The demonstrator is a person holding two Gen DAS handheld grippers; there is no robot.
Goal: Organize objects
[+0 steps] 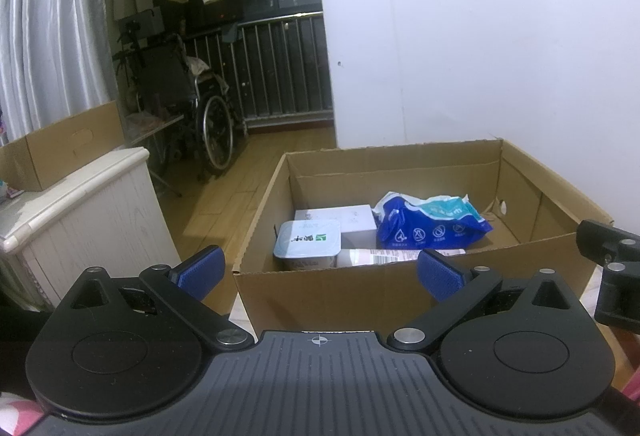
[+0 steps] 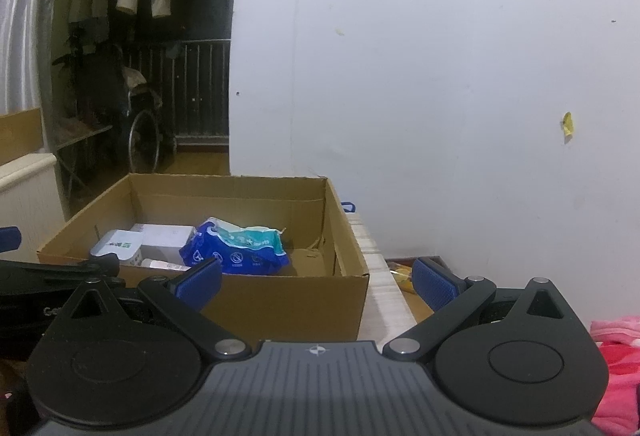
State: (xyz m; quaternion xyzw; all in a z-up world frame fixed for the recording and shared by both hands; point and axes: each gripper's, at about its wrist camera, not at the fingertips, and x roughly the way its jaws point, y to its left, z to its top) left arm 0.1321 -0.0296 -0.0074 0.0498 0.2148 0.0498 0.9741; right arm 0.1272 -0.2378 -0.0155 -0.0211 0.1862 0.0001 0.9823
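Four items, among them a crumpled blue plastic pack (image 1: 432, 222) and a white lidded tub (image 1: 307, 244), already lay in the open brown cardboard box (image 1: 340, 300), while both the left gripper (image 1: 320, 270) and right gripper (image 2: 318, 282) hovered before it, jaws spread and empty.

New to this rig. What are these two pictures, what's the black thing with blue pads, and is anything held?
No robot arm here: a person carries a handheld two-finger gripper in each hand, each with a fisheye camera looking along its fingers. One picture comes from the left gripper, the other from the right gripper. Both are open and hold nothing.

Ahead stands an open cardboard box. In it lie a blue wipes pack, a white lidded tub, a white box and a small bottle on its side.
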